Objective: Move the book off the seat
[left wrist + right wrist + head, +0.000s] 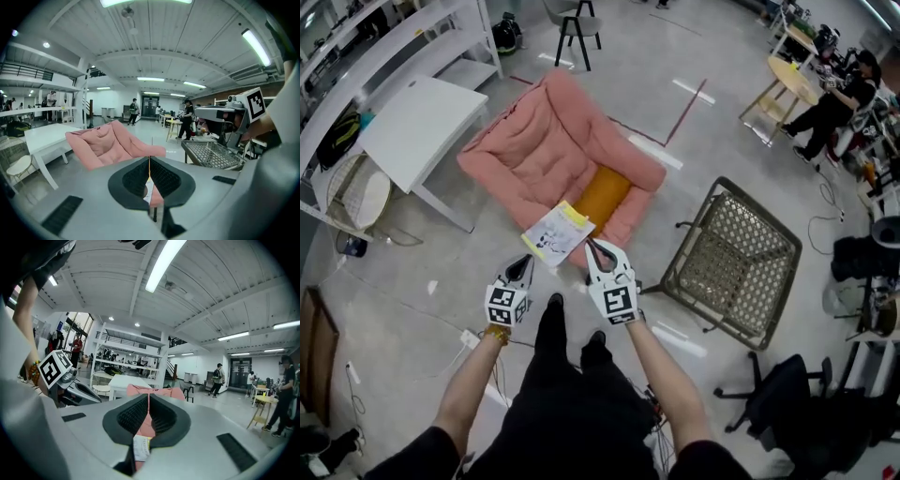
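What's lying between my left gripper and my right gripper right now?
The book, resting at the front edge of the pink armchair. Its near edge spans the stretch between the left gripper and the right gripper. The head view shows this.

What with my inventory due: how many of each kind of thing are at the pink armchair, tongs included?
Pink padded armchair: 1
Orange cushion: 1
White-and-yellow thin book: 1
Grey marker-cube tongs: 2, the left tongs and the right tongs
Total: 5
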{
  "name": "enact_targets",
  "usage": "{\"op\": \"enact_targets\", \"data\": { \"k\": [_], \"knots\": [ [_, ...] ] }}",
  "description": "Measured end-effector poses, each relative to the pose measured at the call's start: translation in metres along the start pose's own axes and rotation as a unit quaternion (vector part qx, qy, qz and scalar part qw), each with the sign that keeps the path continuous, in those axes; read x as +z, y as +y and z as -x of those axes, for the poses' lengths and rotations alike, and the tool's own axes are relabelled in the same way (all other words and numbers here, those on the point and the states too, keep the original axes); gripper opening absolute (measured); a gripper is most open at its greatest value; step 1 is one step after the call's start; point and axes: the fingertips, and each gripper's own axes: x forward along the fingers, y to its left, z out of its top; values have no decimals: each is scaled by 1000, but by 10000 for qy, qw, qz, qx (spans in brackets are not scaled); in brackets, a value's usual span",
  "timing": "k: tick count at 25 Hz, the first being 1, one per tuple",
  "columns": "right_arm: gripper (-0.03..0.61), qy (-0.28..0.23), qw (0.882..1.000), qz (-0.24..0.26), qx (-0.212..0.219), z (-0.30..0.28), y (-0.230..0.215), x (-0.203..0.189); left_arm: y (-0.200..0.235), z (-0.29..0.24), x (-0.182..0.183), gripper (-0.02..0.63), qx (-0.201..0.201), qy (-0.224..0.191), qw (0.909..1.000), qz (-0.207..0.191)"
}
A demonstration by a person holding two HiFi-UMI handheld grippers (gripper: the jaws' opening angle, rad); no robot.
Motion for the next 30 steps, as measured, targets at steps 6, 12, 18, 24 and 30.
{"op": "enact_targets", "data": {
  "k": [6,12,18,24,30],
  "knots": [
    [15,247,9995,-165,-120,-47,-8,-19,44,-45,-46,14,-242,634,9945,792],
    [15,486,9984,-219,-212,-83,-11,-40,72,-80,-100,14,-374,1240,9820,1375],
    [15,680,9970,-295,-233,-108,-5,-62,100,-109,-156,15,-411,1679,9496,2616],
    [16,900,9948,-417,-211,-132,8,-79,120,-130,-188,44,-502,1775,9129,3640],
    [16,967,9939,-478,-238,-139,22,-92,121,-148,-216,103,-770,1853,8852,4198]
  ]
}}
